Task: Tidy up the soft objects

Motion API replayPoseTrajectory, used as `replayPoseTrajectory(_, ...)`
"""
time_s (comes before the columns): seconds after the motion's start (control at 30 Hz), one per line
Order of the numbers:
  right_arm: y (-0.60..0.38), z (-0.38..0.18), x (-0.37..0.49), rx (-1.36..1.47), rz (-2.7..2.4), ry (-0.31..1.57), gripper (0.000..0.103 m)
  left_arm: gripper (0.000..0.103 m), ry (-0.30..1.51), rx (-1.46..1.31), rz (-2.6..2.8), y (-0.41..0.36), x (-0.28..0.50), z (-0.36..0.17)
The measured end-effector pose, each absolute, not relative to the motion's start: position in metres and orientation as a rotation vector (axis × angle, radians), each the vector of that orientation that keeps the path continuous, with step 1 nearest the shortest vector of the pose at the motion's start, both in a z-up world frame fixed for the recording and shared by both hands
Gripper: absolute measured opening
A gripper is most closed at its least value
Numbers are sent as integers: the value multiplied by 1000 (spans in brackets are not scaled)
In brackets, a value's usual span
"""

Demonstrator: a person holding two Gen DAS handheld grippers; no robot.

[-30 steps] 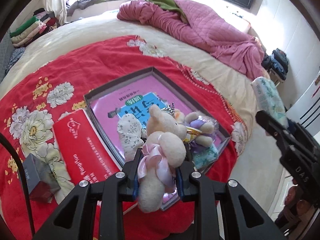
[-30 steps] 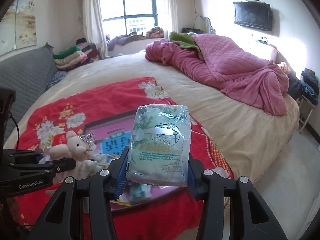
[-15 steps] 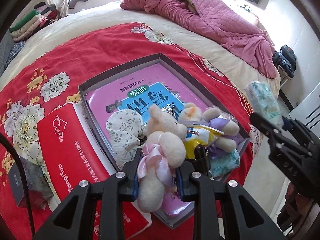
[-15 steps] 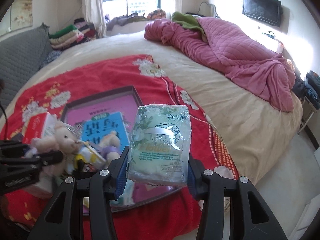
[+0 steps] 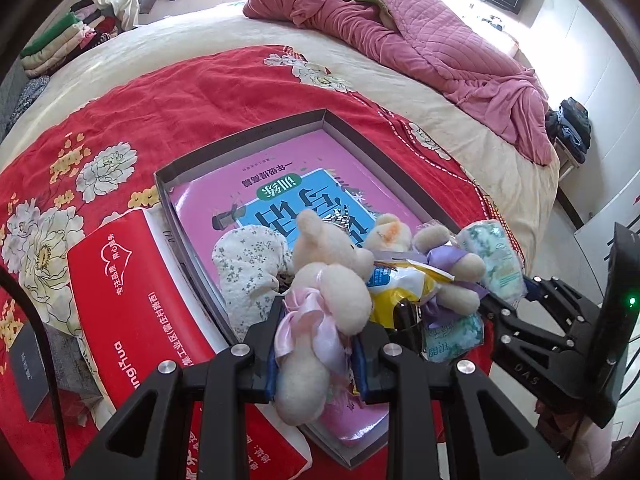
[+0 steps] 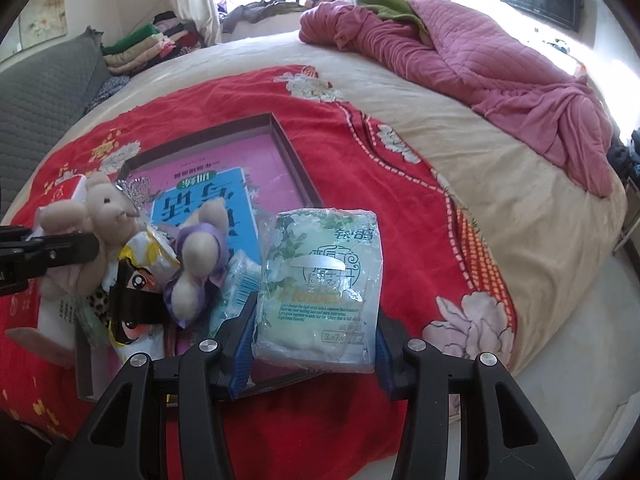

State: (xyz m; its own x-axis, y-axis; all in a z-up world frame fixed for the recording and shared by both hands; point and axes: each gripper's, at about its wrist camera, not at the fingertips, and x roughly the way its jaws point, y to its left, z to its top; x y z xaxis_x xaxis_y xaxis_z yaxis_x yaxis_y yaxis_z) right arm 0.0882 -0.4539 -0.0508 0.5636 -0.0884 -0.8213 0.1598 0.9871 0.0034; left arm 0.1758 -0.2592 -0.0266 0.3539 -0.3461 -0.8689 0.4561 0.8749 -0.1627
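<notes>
The left gripper (image 5: pixel 316 344) clamped a cream plush pig (image 5: pixel 320 292) in pink ribbon over the tray (image 5: pixel 240 140)'s near edge; the right gripper (image 6: pixel 314 348) pinched a crinkly green-printed tissue pack (image 6: pixel 318 288) at the tray's right.

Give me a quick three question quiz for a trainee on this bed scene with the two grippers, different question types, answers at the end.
1. True or false: the right gripper is empty.
2. Multiple choice: the left gripper is shut on A) the red box, B) the plush bear in the pink dress, C) the pink quilt.
3. Fill in: the pink and blue book lies inside the shallow grey ____.

Key
1. False: its fingers clamp the green tissue pack.
2. B
3. tray
</notes>
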Motion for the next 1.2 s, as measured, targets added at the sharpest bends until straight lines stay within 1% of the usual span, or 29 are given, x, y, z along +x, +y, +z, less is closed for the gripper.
replayPoseTrajectory(0.23, -450, -58, 89, 94, -134, 969, 52, 29, 1089, 117, -521, -260, 176, -27)
replayPoseTrajectory(0.3, -450, -59, 88, 98, -134, 972, 53, 31, 1093, 117, -524, -261, 176, -28)
replayPoseTrajectory(0.33, -450, -60, 88, 99, -135, 976, 54, 35, 1095, 119, -528, -261, 176, -28)
replayPoseTrajectory(0.37, -450, -59, 87, 95, -139, 978, 57, 41, 1097, 118, -531, -261, 176, -28)
replayPoseTrajectory(0.4, -449, -59, 86, 87, -148, 976, 61, 45, 1098, 112, -535, -261, 176, -28)
replayPoseTrajectory(0.43, -449, -58, 85, 80, -151, 973, 63, 54, 1095, 104, -539, -260, 176, -28)
replayPoseTrajectory(0.47, -448, -56, 82, 74, -152, 968, 66, 61, 1092, 102, -537, -259, 175, -27)
replayPoseTrajectory(0.5, -448, -55, 80, 74, -154, 962, 69, 62, 1085, 103, -536, -259, 174, -26)
replayPoseTrajectory(0.57, -449, -52, 75, 84, -153, 949, 73, 63, 1075, 107, -533, -258, 173, -23)
replayPoseTrajectory(0.67, -451, -47, 69, 102, -156, 928, 73, 64, 1063, 100, -526, -255, 172, -19)
replayPoseTrajectory(0.7, -452, -44, 67, 102, -163, 923, 73, 65, 1055, 99, -523, -253, 171, -16)
replayPoseTrajectory(0.77, -451, -37, 62, 96, -172, 909, 73, 71, 1039, 94, -529, -251, 168, -11)
replayPoseTrajectory(0.9, -446, -13, 46, 99, -197, 866, 73, 74, 1009, 90, -547, -247, 158, 1)
replayPoseTrajectory(0.93, -444, -8, 43, 94, -200, 859, 73, 79, 1006, 93, -547, -245, 155, 4)
replayPoseTrajectory(0.97, -441, -1, 38, 83, -204, 847, 74, 82, 1004, 94, -549, -244, 153, 6)
replayPoseTrajectory(1.1, -427, 25, 23, 47, -227, 813, 74, 82, 985, 112, -543, -238, 138, 15)
replayPoseTrajectory(1.2, -421, 39, 10, 78, -238, 794, 75, 83, 959, 136, -511, -230, 124, 23)
